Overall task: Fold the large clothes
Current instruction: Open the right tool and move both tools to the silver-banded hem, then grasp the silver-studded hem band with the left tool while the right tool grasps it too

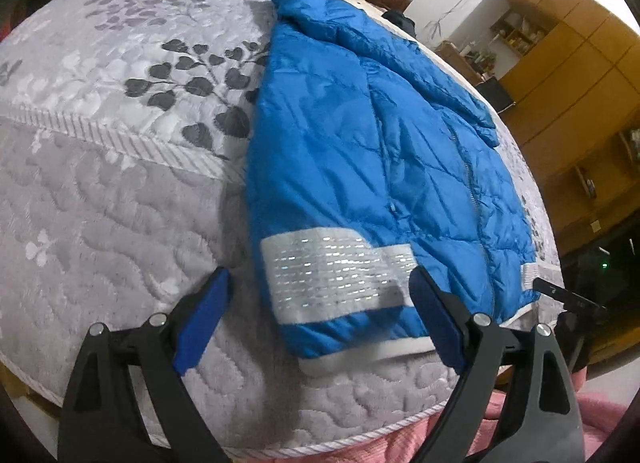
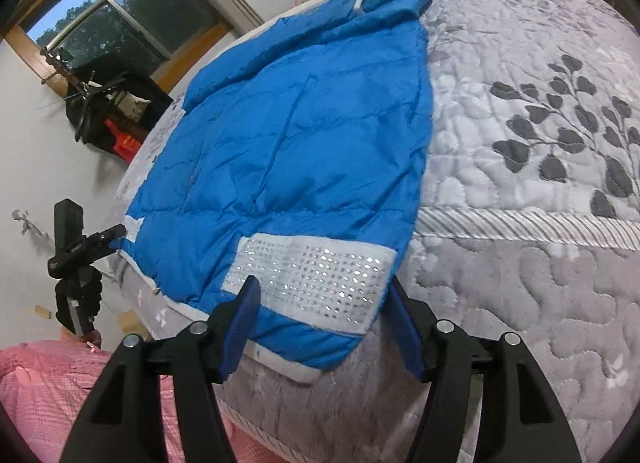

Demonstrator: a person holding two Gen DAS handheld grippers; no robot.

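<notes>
Jacket [image 1: 360, 151] between open tool [image 1: 320, 295] fingers

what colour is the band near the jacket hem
White with rows of shiny silver dots, on the blue jacket; the band shows best in the right wrist view.

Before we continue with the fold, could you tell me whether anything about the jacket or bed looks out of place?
Nothing looks damaged or spilled. The blue jacket lies flat on the grey quilted bed, partly folded, one sleeve tucked across. Its hem reaches the bed's near edge, slightly askew. Both hand-held grippers are open.
</notes>
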